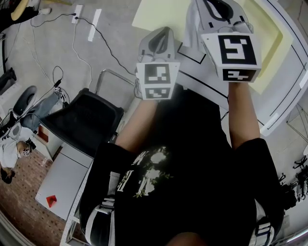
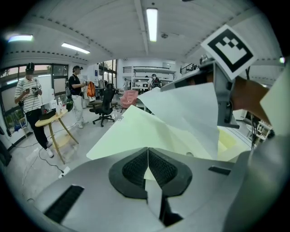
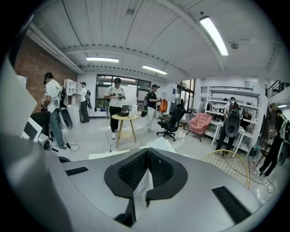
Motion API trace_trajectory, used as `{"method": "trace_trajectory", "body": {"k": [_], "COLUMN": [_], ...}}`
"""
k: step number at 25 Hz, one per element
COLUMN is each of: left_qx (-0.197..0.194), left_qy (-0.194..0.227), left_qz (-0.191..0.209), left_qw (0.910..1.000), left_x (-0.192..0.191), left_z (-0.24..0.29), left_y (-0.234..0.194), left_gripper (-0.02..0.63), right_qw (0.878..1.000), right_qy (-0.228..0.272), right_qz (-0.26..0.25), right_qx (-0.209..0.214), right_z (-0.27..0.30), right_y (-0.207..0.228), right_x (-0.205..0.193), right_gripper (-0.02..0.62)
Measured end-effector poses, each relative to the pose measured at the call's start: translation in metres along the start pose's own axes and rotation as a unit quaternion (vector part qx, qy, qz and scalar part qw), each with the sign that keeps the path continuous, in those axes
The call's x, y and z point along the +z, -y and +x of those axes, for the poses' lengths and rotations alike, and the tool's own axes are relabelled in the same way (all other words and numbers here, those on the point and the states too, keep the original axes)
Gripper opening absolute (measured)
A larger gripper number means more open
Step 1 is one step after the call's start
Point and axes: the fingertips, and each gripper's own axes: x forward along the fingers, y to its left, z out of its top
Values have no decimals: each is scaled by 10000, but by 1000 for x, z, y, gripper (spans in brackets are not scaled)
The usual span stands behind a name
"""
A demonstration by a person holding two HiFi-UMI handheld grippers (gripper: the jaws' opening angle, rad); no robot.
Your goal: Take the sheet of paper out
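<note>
In the left gripper view, my left gripper point(image 2: 147, 152) is shut on the near edge of a pale yellow folder point(image 2: 131, 131) that spreads out ahead of it. A white sheet of paper point(image 2: 190, 113) rises out of the folder toward the upper right, where the right gripper's marker cube point(image 2: 226, 45) shows. My right gripper point(image 3: 148, 152) is shut on that white sheet point(image 3: 144, 190), and a strip of it hangs between the pads. From the head view, both grippers, left point(image 1: 161, 33) and right point(image 1: 219, 6), are held up over the yellow folder point(image 1: 159, 14).
A white table point(image 1: 284, 62) with black lines lies under the folder. A black office chair point(image 1: 84, 120) and a grey cabinet point(image 1: 62, 187) stand at the left. Cables point(image 1: 72, 38) cross the floor. People stand around a round wooden table point(image 3: 124, 118); a yellow wire frame point(image 3: 226, 167) is at the right.
</note>
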Motion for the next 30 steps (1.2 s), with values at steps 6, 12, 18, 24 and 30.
{"method": "trace_trajectory", "body": {"k": [6,12,18,24,30], "left_qx": [-25,-131,-337,-436,-584], "left_qy": [81,188,308,389,452], "left_qz": [83,184,379,483,617], "left_qw": [9999,9996,9982,9971,9954], "left_x": [5,15,26,31,34], "left_z": [-10,-16,-13,-10,-11], "left_y": [22,43,72,98,120], "left_gripper": [3,3,3,3,3], "right_qw": [9996,9985,9967,9954,9942], "right_qy": [285,520,717,815,840], "right_qz": [40,-100,-63,-80,-124], "right_qx": [-62,-156,-383,-496,-653], "right_z": [-27,-53,-85,-108,-128], "right_y": [5,13,31,47,57], "right_x": [16,36,42,38,34], "right_gripper": [3,3,3,3,3]}}
